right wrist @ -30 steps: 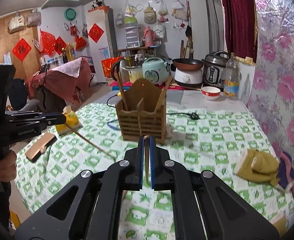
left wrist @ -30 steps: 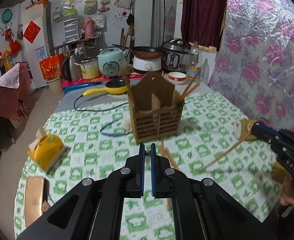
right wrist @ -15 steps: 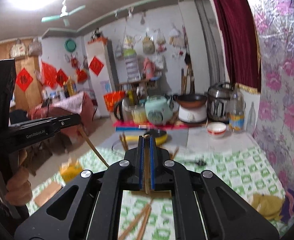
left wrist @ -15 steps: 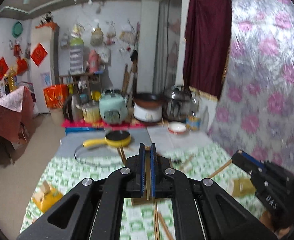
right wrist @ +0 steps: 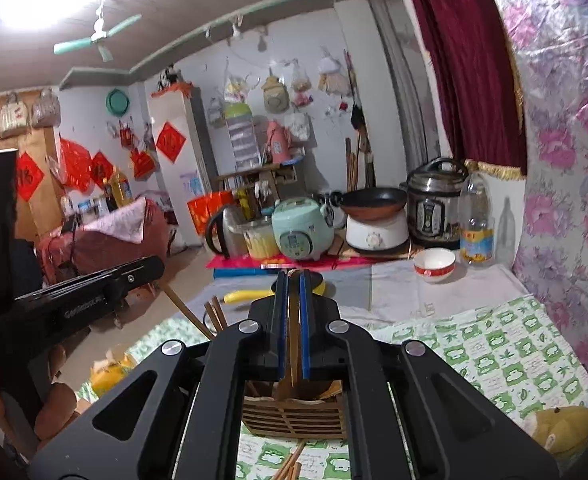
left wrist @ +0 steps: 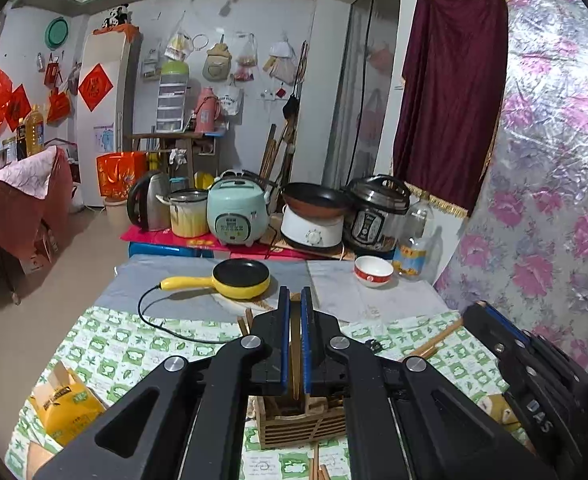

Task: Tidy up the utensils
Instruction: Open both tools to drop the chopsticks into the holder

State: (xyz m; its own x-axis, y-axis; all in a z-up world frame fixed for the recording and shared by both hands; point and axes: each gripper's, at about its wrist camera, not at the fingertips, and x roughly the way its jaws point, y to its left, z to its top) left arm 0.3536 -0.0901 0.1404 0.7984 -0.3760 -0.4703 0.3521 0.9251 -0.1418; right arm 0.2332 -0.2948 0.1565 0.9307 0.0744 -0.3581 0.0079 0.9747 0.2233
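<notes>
My left gripper is shut on a wooden chopstick that hangs down towards the slatted wooden utensil holder below it. My right gripper is shut on another wooden chopstick, held above the same holder. The right gripper's chopstick also shows in the left wrist view, and the left gripper's chopstick shows in the right wrist view. Loose chopsticks lie on the green checked tablecloth in front of the holder. Chopsticks stand in the holder.
A yellow electric pan with its cord lies behind the holder. A red and white bowl, a bottle and cookers stand at the back. A yellow tissue pack is at the left, a yellow cloth at the right.
Both grippers have risen from the table, each holding a chopstick, and now sit above the utensil holder, tilted up towards the room.
</notes>
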